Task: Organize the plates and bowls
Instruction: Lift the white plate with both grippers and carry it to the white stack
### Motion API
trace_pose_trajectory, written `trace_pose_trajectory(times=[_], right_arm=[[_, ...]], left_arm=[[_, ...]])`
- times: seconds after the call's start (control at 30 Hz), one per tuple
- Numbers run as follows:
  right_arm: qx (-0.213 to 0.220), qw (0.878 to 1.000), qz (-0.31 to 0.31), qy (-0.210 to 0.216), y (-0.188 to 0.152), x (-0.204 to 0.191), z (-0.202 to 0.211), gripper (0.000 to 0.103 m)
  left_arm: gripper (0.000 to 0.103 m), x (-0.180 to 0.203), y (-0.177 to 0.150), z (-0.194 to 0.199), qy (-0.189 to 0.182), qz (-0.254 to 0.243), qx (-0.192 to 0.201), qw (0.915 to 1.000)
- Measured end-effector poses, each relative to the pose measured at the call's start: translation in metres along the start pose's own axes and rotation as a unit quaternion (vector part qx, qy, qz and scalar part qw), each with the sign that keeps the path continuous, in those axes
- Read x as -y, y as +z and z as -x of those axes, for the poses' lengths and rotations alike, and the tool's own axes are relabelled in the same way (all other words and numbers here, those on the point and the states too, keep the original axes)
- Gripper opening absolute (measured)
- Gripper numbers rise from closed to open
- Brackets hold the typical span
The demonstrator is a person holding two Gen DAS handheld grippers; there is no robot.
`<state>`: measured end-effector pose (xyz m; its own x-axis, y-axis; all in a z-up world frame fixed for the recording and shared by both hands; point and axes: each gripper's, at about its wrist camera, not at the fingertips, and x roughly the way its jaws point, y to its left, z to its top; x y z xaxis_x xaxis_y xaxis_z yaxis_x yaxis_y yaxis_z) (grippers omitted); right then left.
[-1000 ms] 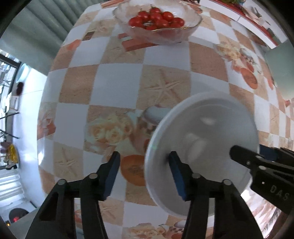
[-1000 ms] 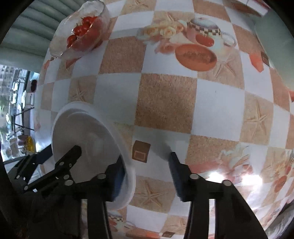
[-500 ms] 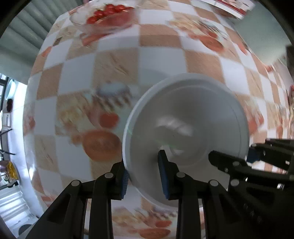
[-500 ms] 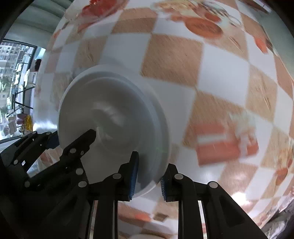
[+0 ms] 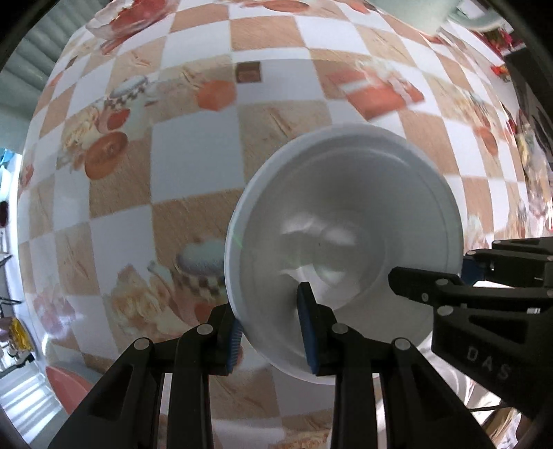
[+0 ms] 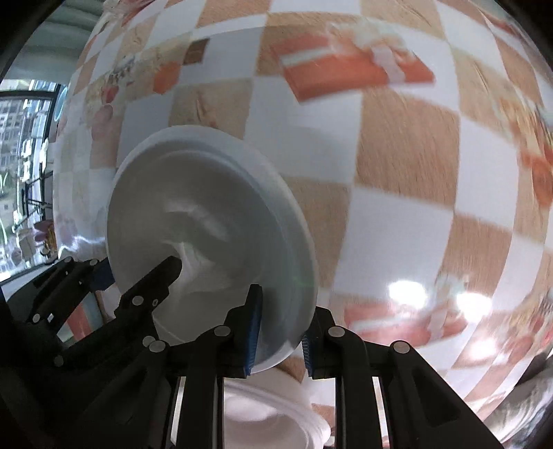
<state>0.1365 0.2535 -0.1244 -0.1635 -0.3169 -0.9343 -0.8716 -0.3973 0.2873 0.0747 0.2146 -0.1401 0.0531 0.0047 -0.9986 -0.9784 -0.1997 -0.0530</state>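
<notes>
A white bowl (image 5: pixel 345 221) is held above the checked tablecloth by both grippers. My left gripper (image 5: pixel 271 331) is shut on the bowl's left rim, one pad inside and one outside. My right gripper (image 6: pixel 280 331) is shut on the opposite rim of the same bowl (image 6: pixel 207 221). Each gripper shows in the other's view, at the right edge of the left wrist view (image 5: pixel 466 283) and at the lower left of the right wrist view (image 6: pixel 114 286). Another white dish (image 6: pixel 273 414) lies below my right gripper, partly hidden by its fingers.
A glass bowl of red tomatoes (image 5: pixel 128 17) stands at the far left of the table. A pale green object (image 5: pixel 414 10) is at the far right. An orange-red object (image 5: pixel 64 387) lies at the lower left. The tablecloth (image 5: pixel 193 145) spreads all around.
Both grippers have closed on the white bowl's rim and lifted it off the table. The view has pulled back, so the tomato bowl now lies farther away.
</notes>
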Motion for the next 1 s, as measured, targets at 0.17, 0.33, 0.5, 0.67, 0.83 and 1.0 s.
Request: trace_pose_trajectory(times=[0.17,0.33,0.5,0.67,0.83,1.0], right_arm=[[0.012,1.0,-0.004,0.001,-0.004,0.002,0.001,0.023],[0.036,0.999,-0.009,0.007,-0.014,0.014,0.034,0.023],[0.054,0.998,-0.01,0.007,-0.022,0.023,0.053,0.023],[0.068,0.997,-0.021,0.012,-0.04,0.032,0.07,0.023],[0.076,0.996,-0.035,0.014,-0.063,0.043,0.088,0.023],[0.074,0.996,-0.05,0.011,-0.093,0.036,0.086,0.023]], left_arm=[[0.032,0.006,0.006,-0.001,-0.002,0.006,-0.002,1.0],[0.032,-0.005,0.013,0.029,0.002,0.003,0.022,0.9998],[0.032,0.003,0.016,0.054,0.008,-0.012,0.044,0.9989],[0.032,0.007,0.009,0.077,0.007,-0.025,0.061,0.9978],[0.032,0.037,-0.018,0.102,0.006,-0.054,0.067,0.9963],[0.033,0.054,-0.047,0.099,-0.001,-0.084,0.056,0.9949]])
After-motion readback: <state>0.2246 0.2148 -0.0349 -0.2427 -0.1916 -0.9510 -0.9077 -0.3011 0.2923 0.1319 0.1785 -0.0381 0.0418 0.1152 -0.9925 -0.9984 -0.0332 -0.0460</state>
